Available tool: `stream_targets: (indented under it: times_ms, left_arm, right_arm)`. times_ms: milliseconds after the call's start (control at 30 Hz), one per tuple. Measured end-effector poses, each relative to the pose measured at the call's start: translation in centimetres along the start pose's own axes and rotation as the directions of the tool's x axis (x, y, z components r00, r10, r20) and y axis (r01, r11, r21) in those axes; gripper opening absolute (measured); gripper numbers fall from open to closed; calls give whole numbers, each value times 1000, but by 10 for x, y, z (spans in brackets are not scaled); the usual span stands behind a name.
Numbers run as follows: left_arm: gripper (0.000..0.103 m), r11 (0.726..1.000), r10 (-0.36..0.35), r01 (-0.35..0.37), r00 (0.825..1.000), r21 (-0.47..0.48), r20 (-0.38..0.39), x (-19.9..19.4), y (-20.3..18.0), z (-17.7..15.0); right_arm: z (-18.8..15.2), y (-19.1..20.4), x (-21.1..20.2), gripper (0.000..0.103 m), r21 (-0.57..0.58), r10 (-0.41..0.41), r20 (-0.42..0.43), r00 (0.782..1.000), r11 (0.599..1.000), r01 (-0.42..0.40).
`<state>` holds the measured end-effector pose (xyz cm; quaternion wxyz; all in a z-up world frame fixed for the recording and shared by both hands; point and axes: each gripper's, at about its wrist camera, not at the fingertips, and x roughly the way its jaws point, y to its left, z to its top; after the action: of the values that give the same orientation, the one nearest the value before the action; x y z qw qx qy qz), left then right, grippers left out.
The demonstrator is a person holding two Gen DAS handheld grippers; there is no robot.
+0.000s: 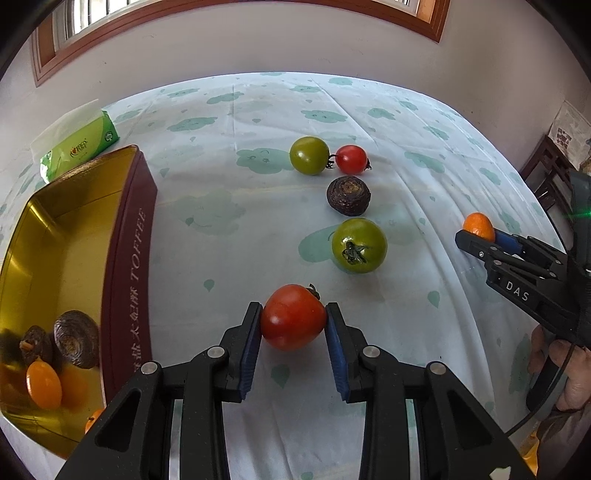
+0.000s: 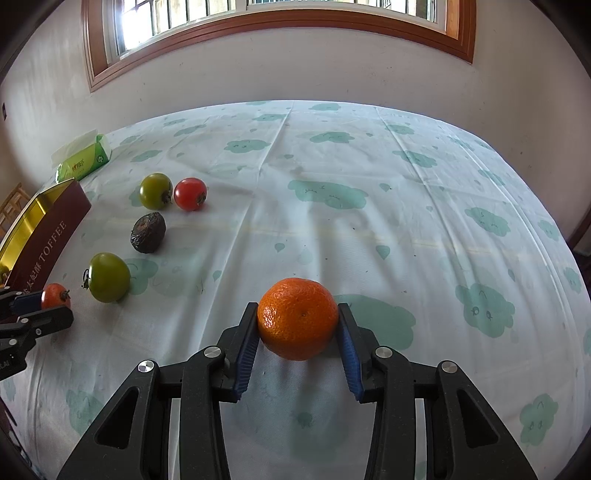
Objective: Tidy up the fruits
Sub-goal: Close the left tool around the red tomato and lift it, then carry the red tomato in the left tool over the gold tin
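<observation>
My left gripper (image 1: 293, 321) is shut on a red tomato (image 1: 293, 316) just above the cloth. My right gripper (image 2: 297, 321) is shut on an orange mandarin (image 2: 297, 318); it also shows in the left wrist view (image 1: 479, 226). On the cloth lie a green tomato (image 1: 359, 245), a dark wrinkled fruit (image 1: 348, 195), a second green tomato (image 1: 309, 155) and a small red tomato (image 1: 351, 159). The open gold-lined toffee tin (image 1: 127, 236) stands to the left and holds two dark fruits (image 1: 75, 343) and a small orange fruit (image 1: 43, 384).
A green tissue pack (image 1: 79, 142) lies behind the tin. The table wears a white cloth with green cloud prints (image 2: 369, 166). A wall with a wood-framed window (image 2: 258, 22) runs along the far side. A dark wooden chair (image 1: 546, 173) stands at the right.
</observation>
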<state>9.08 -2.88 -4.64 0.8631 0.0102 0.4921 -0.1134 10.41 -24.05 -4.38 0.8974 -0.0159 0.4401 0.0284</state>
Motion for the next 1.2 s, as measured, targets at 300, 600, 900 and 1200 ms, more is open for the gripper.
stream_targets:
  times_ms: [300, 600, 900, 1200]
  left_arm:
    - [30, 999, 7, -5, 999, -42, 42, -29, 12, 2]
    - [30, 990, 49, -33, 993, -136, 110, -66, 54, 6]
    - [30, 970, 132, -111, 988, -218, 84, -82, 112, -15]
    - [30, 950, 130, -122, 991, -287, 7, -71, 141, -43]
  right_arm:
    - [0, 0, 0, 42, -8, -8, -2, 1000, 1000, 8]
    - [0, 0, 0, 42, -7, -8, -2, 1000, 1000, 8]
    - [0, 0, 0, 42, -7, -9, -2, 1000, 1000, 9]
    - [0, 0, 0, 42, -7, -9, -2, 1000, 1000, 9]
